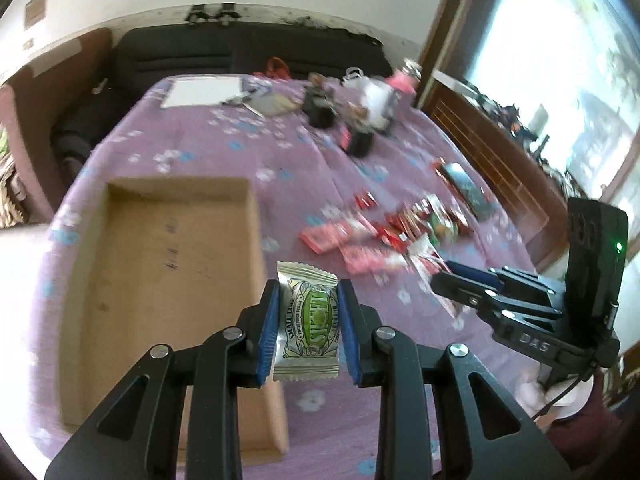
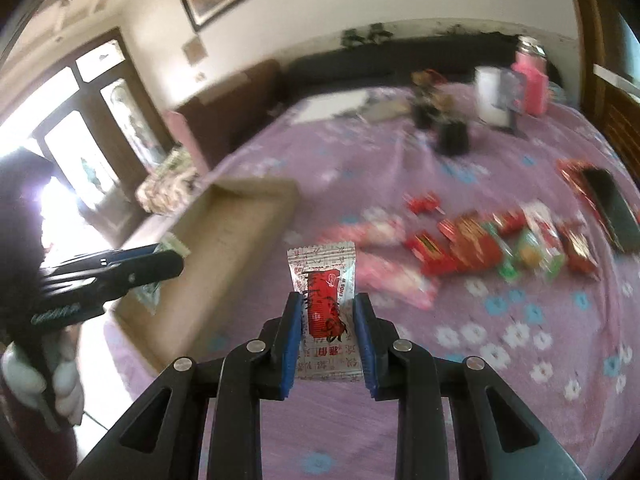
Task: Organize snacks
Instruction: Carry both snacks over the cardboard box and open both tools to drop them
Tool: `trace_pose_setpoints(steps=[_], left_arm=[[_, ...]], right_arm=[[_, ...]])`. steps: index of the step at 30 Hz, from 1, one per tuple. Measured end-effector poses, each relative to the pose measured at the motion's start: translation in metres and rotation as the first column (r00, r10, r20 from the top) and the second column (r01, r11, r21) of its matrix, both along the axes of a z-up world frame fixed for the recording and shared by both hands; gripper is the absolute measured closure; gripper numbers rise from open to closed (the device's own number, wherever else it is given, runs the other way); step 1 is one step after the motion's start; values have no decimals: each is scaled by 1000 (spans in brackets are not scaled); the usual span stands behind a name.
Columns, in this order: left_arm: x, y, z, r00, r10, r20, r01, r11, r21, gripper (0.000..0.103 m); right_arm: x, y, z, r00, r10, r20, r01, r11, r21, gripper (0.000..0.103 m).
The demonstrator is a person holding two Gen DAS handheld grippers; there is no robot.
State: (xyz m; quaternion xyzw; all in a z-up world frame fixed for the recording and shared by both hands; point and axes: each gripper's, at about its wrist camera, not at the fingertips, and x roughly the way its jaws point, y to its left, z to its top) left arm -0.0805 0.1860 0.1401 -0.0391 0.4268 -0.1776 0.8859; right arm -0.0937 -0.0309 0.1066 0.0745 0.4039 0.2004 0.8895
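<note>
Meanwhile left claw (image 1: 308, 330) pinches a green-labelled sachet (image 1: 307, 326) beside the cardboard tray (image 1: 168, 292); right claw (image 2: 327, 342) clamps a red-labelled sachet (image 2: 326, 312) above the surface (image 2: 520, 380).

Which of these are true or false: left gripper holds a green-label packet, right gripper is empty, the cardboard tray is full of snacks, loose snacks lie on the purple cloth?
1. The left gripper holds a silver packet with a green label. True.
2. The right gripper is empty. False: its pads clamp a silver packet with a red label.
3. The cardboard tray is full of snacks. False: no snacks show inside it.
4. Loose snacks lie on the purple cloth. True: a pile of red and pink wrappers sits beside the tray.
</note>
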Motion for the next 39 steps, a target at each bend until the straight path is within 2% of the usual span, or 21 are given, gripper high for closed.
trace_pose_setpoints(steps=[3, 5, 8, 12, 16, 19, 25, 29, 31, 32, 39], left_arm=[[21, 24, 15, 999, 47, -20, -47, 999, -7, 77], [41, 36, 20, 996, 86, -22, -85, 996, 13, 77], [76, 51, 11, 988, 144, -50, -144, 990, 11, 77], [121, 73, -26, 969, 223, -107, -227, 974, -23, 77], [145, 93, -73, 941, 270, -203, -293, 951, -97, 77], [153, 98, -94, 929, 280, -241, -315, 941, -121, 77], [160, 101, -108, 921, 285, -264, -329, 934, -139, 77], [163, 104, -115, 914, 292, -281, -346, 924, -165, 77], [164, 108, -120, 905, 286, -316, -358, 912, -200, 68], [163, 110, -120, 903, 289, -319, -366, 906, -212, 67], [139, 124, -94, 893, 357, -274, -421, 878, -229, 66]], right_arm=[[17, 17, 23, 999, 53, -5, -52, 996, 70, 77], [35, 31, 35, 997, 79, -14, -78, 992, 104, 77], [67, 60, 44, 994, 108, -27, -104, 988, 116, 77], [116, 102, 22, 987, 117, -108, -106, 989, 100, 77], [147, 138, -17, 983, 97, -156, -99, 995, -5, 77], [161, 151, -40, 980, 89, -175, -99, 994, -47, 77], [177, 163, -62, 981, 73, -180, -93, 990, -105, 77], [181, 170, -63, 985, 75, -154, -96, 987, -128, 73], [181, 172, -64, 987, 72, -143, -92, 987, -135, 73], [180, 171, -64, 988, 69, -141, -88, 988, -131, 72], [167, 136, -32, 996, 34, -82, -38, 998, -41, 67]])
